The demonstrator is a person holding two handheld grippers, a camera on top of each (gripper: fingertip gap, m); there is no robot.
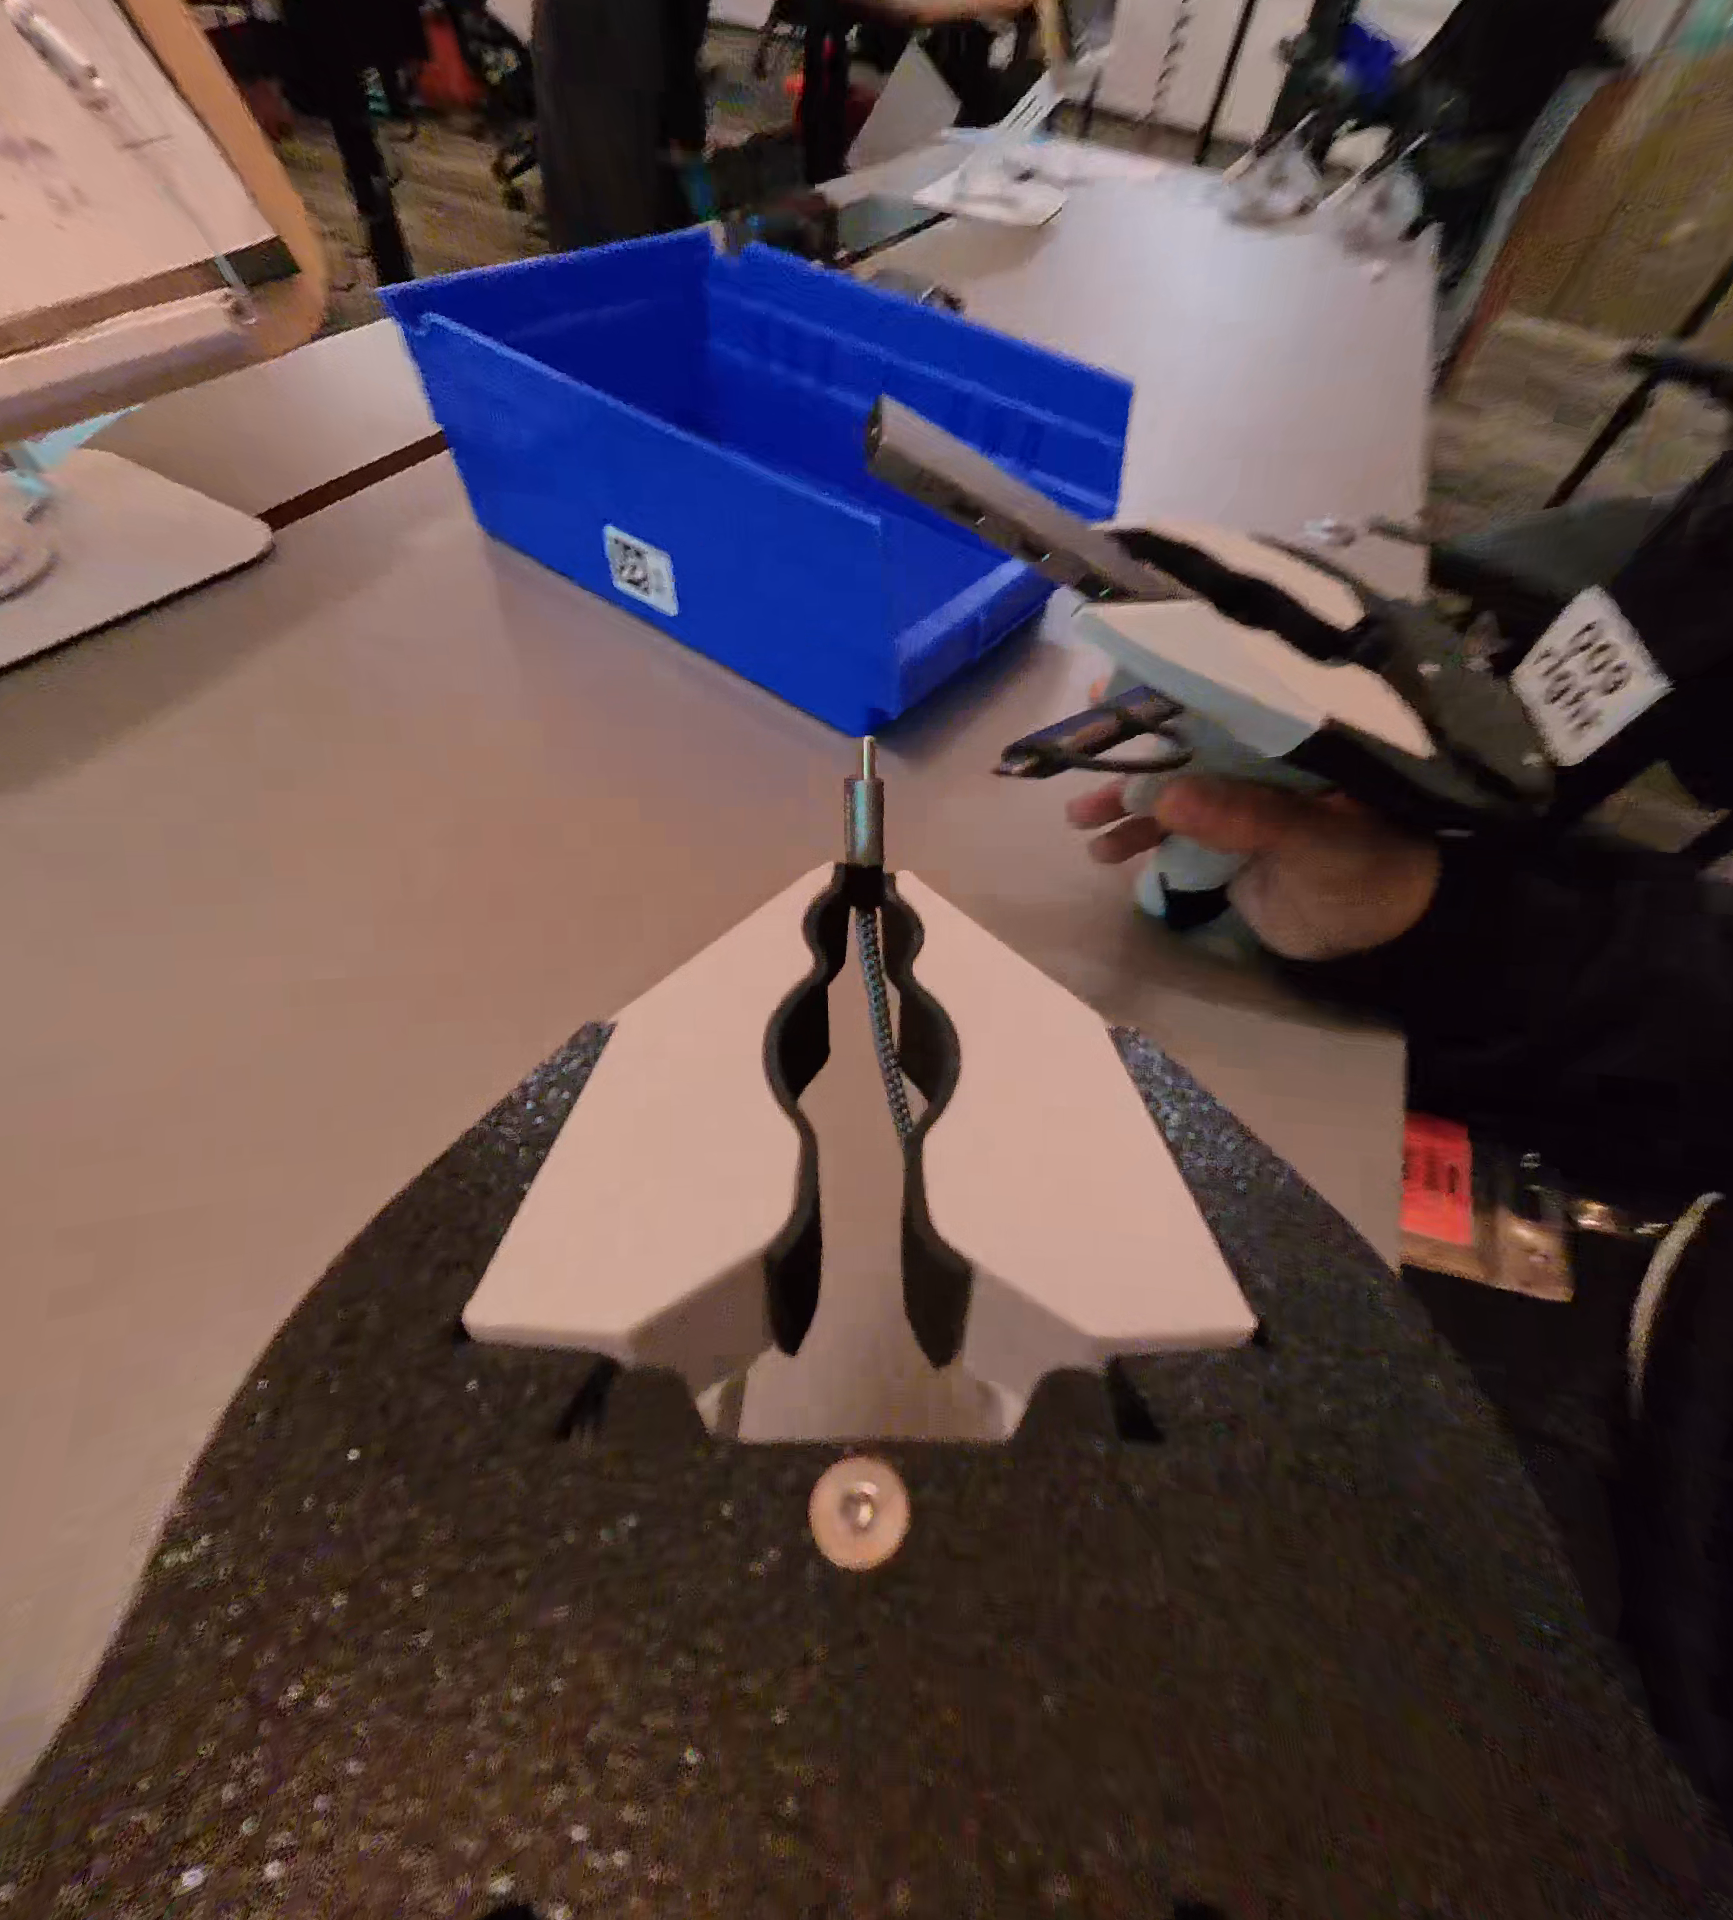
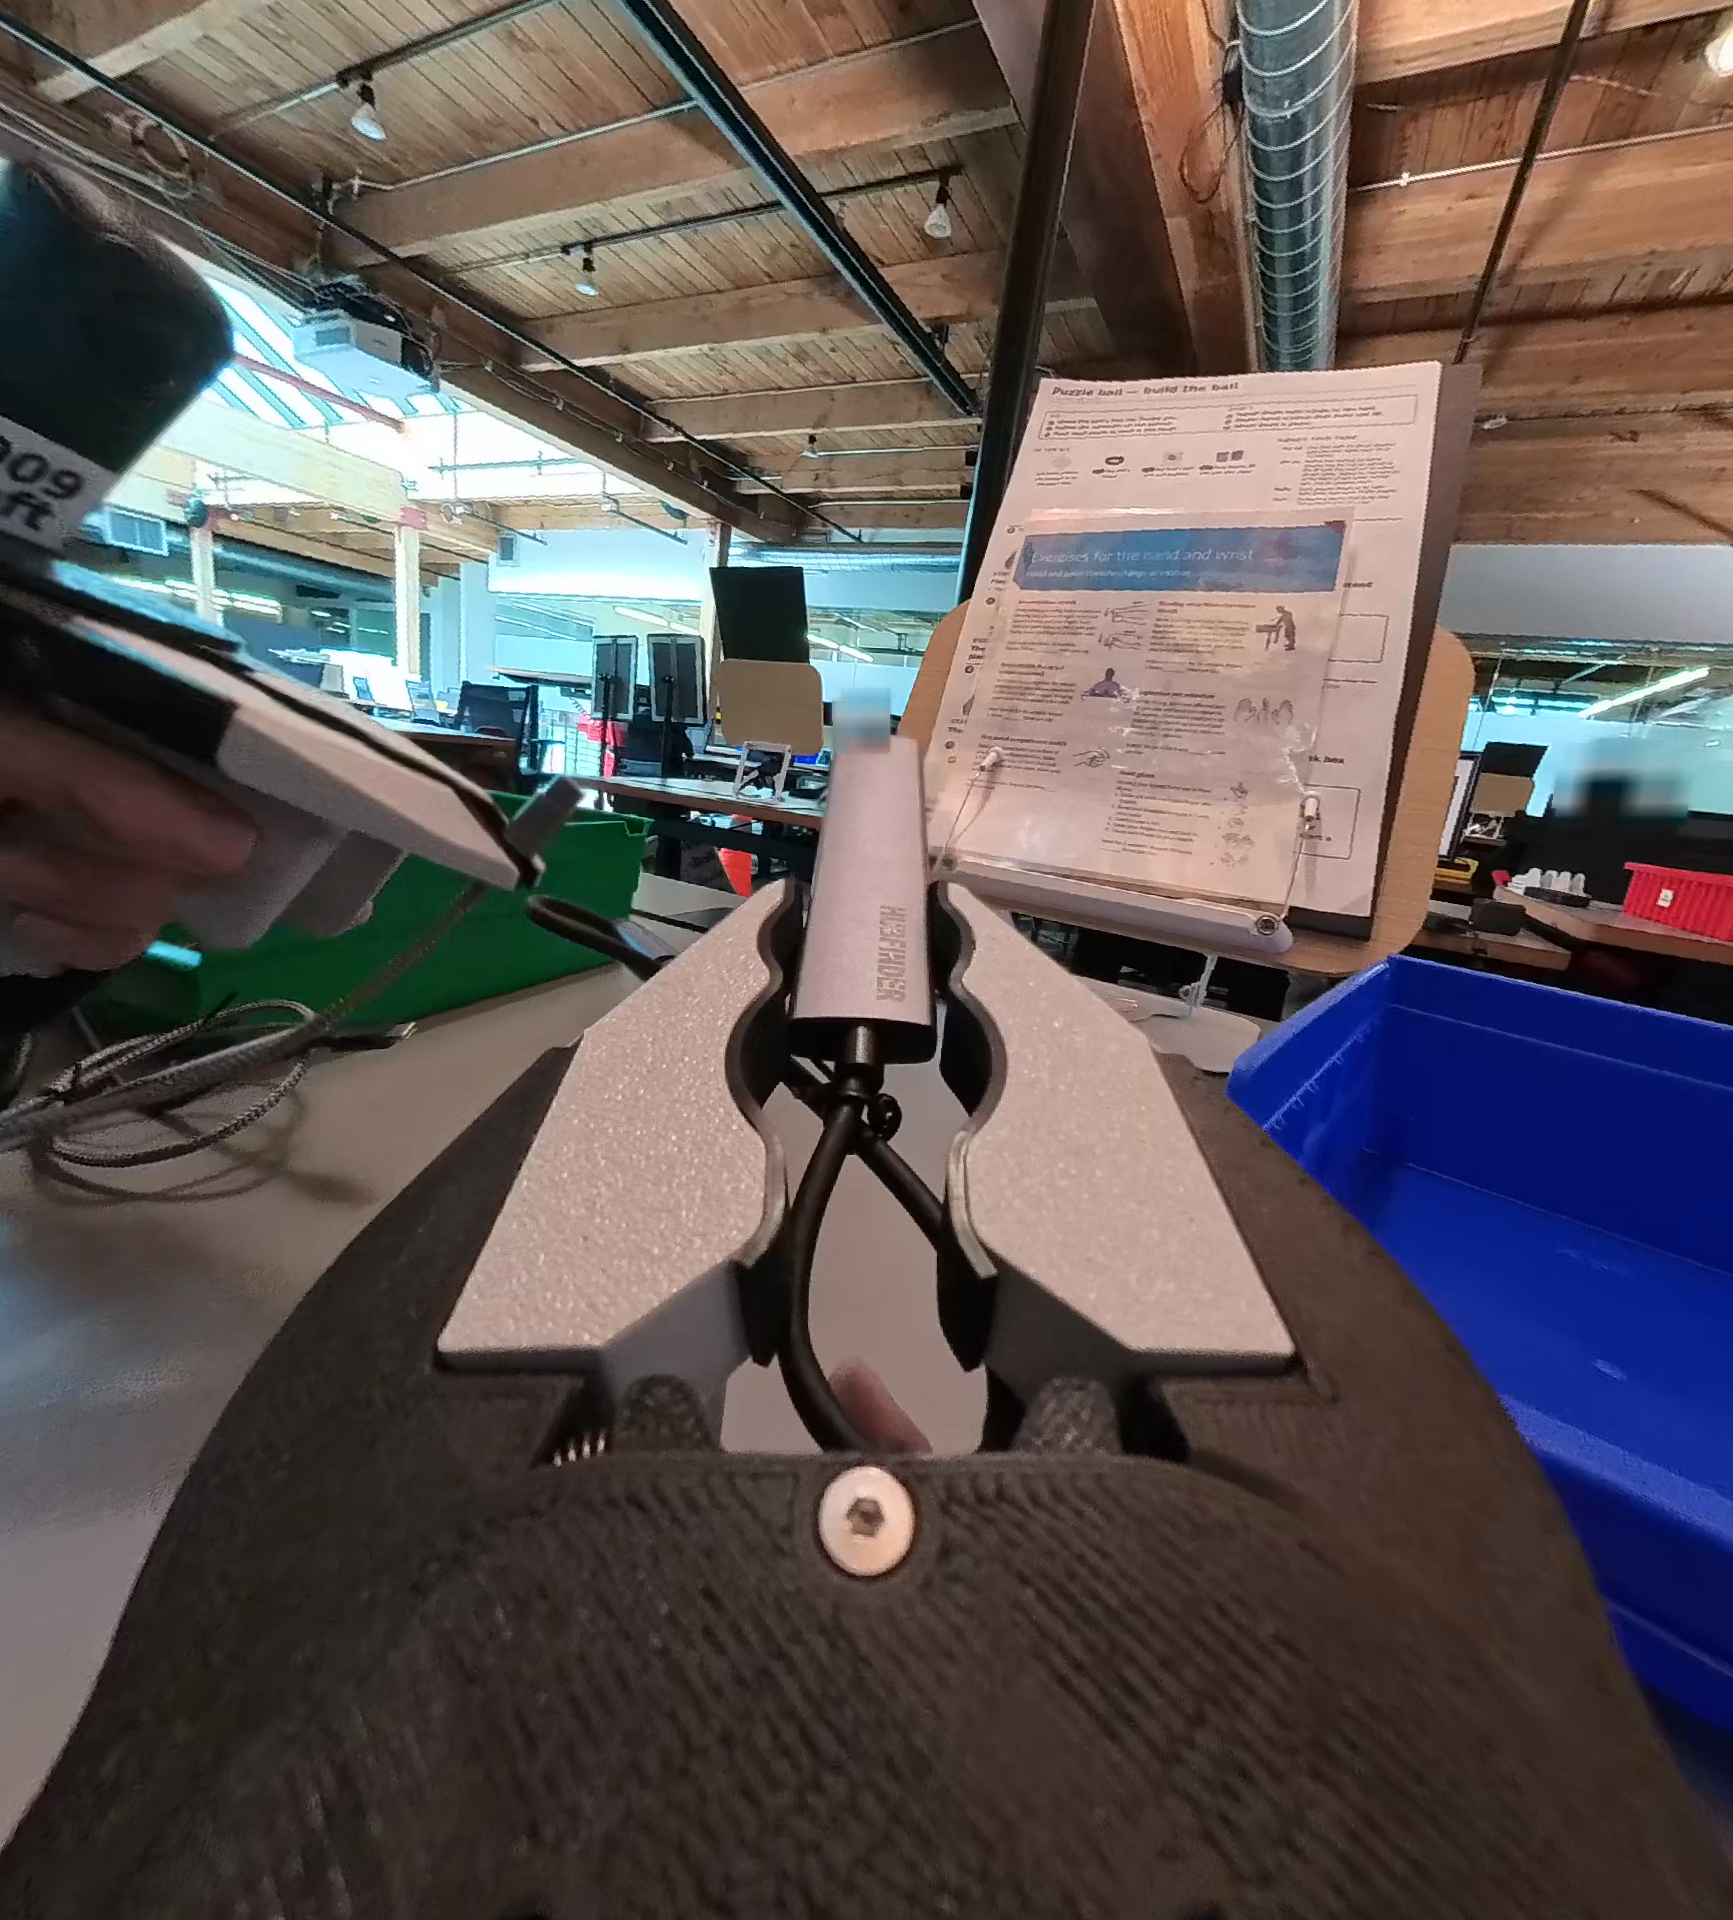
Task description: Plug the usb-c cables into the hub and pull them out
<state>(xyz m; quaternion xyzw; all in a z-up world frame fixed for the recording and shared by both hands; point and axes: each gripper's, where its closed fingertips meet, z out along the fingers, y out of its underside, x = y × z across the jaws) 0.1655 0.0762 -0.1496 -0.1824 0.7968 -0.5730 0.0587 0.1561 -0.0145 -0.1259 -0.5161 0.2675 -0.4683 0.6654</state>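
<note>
Beside the blue bin (image 1: 737, 457), the left tongs (image 1: 864, 883) pinch a cable (image 1: 862, 805) while the right tongs (image 2: 867, 925) clamp the hub (image 2: 867, 883).

Place: we see an open-plan workshop office.
Ceiling: exposed wooden beams (image 2: 633, 260), metal duct (image 2: 1293, 177).
Floor: rows of desks (image 2: 716, 800), parts bins (image 2: 1714, 904).
</note>
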